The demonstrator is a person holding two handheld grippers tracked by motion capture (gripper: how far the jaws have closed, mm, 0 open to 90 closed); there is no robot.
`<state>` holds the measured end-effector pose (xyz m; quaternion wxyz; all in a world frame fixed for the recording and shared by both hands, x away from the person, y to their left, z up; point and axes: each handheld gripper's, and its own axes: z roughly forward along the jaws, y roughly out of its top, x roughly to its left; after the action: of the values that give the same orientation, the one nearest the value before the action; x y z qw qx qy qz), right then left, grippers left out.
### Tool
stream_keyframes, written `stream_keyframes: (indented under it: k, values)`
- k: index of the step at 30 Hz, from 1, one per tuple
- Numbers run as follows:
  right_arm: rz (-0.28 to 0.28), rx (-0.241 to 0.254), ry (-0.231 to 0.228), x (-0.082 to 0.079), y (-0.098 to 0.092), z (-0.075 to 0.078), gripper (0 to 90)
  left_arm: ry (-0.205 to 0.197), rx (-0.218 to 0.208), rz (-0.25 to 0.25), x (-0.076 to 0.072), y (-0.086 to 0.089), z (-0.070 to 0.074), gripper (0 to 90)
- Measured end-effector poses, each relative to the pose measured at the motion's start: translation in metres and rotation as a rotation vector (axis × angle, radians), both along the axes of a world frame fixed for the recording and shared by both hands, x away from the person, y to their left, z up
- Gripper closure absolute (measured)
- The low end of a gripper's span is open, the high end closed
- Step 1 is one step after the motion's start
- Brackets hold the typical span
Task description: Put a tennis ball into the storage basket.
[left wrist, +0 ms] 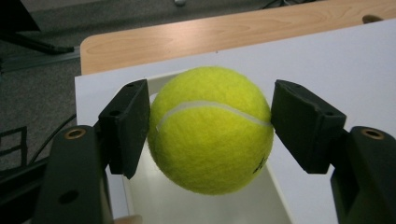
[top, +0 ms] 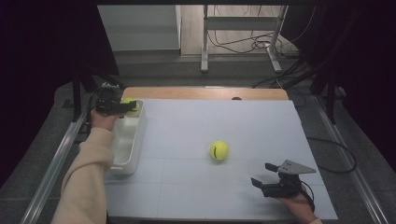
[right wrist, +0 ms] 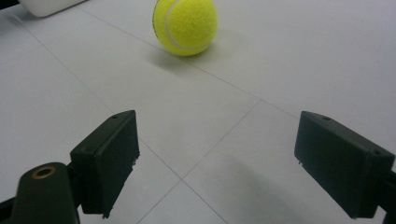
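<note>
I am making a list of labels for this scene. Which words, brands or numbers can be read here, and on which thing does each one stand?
Nothing can be read.
Held tennis ball: a dark print at its lower right edge, mostly hidden.
Tennis ball on the table: a small dark mark, too blurred to read.
White bin: no text visible.

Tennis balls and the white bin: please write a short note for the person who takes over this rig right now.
Left gripper: shut on one tennis ball, held over the far end of the white bin at the table's left edge; not released yet.
Right gripper: open, empty, low over the white table near its front right corner.
Second tennis ball: loose on the table, ahead of the right gripper.
Done: first ball lifted and brought to the bin.
Left, probably: drop it in, then fetch the second ball.
</note>
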<state>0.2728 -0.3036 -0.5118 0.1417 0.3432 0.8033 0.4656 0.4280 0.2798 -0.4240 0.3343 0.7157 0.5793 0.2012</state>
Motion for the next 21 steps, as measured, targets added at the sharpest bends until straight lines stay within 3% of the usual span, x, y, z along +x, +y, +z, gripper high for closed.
stream_keyframes:
  k: [9,21]
  values:
    - [0.001,0.000,0.000,-0.0002,-0.0003,0.0003,14.6,0.042,0.018,0.009,0.0042,0.0002,-0.0072,30.7]
    - [0.001,0.001,0.001,-0.0001,0.0000,0.0000,14.6,0.044,0.017,0.002,0.0040,-0.0031,-0.0079,30.5]
